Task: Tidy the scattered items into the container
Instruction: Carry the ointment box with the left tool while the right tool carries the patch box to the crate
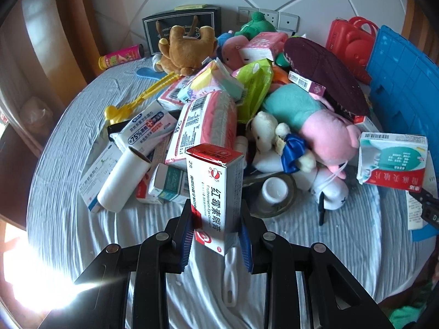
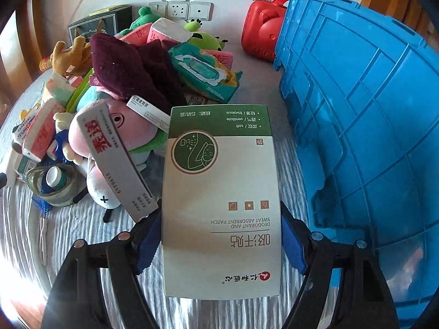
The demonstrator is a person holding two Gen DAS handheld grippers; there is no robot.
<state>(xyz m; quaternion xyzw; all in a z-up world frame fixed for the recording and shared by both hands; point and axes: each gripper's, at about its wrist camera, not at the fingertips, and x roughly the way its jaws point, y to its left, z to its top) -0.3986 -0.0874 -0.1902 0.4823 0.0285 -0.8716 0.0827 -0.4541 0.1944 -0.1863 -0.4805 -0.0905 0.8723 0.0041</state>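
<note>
With the left gripper clamping a red-capped white ointment carton and the right gripper a green-and-white cardboard box, both need carrying into the blue ribbed plastic crate.

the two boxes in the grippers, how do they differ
The eye ointment box in the left gripper is narrow, white with a red top flap; the sweat patch box in the right gripper is broad and flat, white with a green band. The ointment box's flap looks creased; the patch box looks undamaged. Both are clamped between blue pads above the striped sheet.
</note>
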